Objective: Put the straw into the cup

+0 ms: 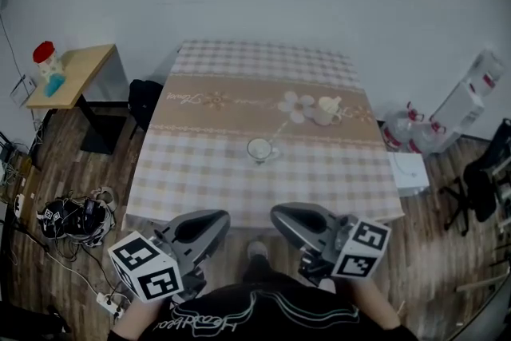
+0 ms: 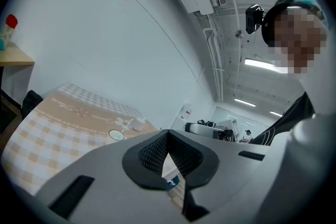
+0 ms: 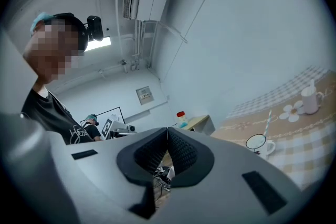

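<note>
A glass cup (image 1: 259, 149) stands near the middle of the checked tablecloth (image 1: 200, 172), with a striped straw (image 1: 278, 132) leaning out of it toward the back right. The cup (image 3: 257, 142) and straw (image 3: 268, 122) also show in the right gripper view, and the cup (image 2: 116, 135) shows small in the left gripper view. My left gripper (image 1: 215, 220) and right gripper (image 1: 281, 213) are close to my body, short of the table's front edge and well away from the cup. Each has its jaws shut tip to tip with nothing between them.
A white mug (image 1: 326, 109) sits on the flower print at the table's back right. A wooden side table (image 1: 76, 76) with a red-capped jar (image 1: 45, 53) stands at the left. Cables and gear (image 1: 72, 218) lie on the floor at the left, water bottles (image 1: 415, 136) at the right.
</note>
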Motion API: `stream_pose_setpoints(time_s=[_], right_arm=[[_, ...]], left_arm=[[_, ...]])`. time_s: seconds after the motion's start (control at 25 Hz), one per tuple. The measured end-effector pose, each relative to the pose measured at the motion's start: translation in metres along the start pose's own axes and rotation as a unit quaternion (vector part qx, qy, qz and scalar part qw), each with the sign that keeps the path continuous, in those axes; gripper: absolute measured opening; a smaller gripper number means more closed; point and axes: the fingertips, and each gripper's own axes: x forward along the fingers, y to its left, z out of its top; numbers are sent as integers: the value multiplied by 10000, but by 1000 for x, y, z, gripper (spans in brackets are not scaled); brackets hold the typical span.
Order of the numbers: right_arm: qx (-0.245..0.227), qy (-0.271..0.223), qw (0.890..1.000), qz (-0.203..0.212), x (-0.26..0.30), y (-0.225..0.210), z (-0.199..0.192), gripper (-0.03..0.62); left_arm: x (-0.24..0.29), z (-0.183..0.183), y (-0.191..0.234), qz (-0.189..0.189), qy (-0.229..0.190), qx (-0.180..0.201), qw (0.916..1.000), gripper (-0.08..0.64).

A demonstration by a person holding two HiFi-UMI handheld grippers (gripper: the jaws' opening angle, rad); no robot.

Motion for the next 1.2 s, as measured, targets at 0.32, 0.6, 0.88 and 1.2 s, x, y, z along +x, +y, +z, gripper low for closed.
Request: stream_pose_setpoints(time_s=[0.32,0.6,0.88,1.2], right_arm=[[40,-8,9999,138,-10,36,-16,14],[66,110,9999,7,-8,42,-32,12],[198,134,9997,-28,-6,42,-42,12],[313,183,9993,-78,-5,35,-52,12]], left_arm=[[-17,-12,-33,-312,27,337,9989,-3],[-24,-25,-37,-375,128,272,9988,-3],[-29,-33,-33,-287,186,135,9993,-3],[-28,-43,-24,-199,277,101,9994,-2]])
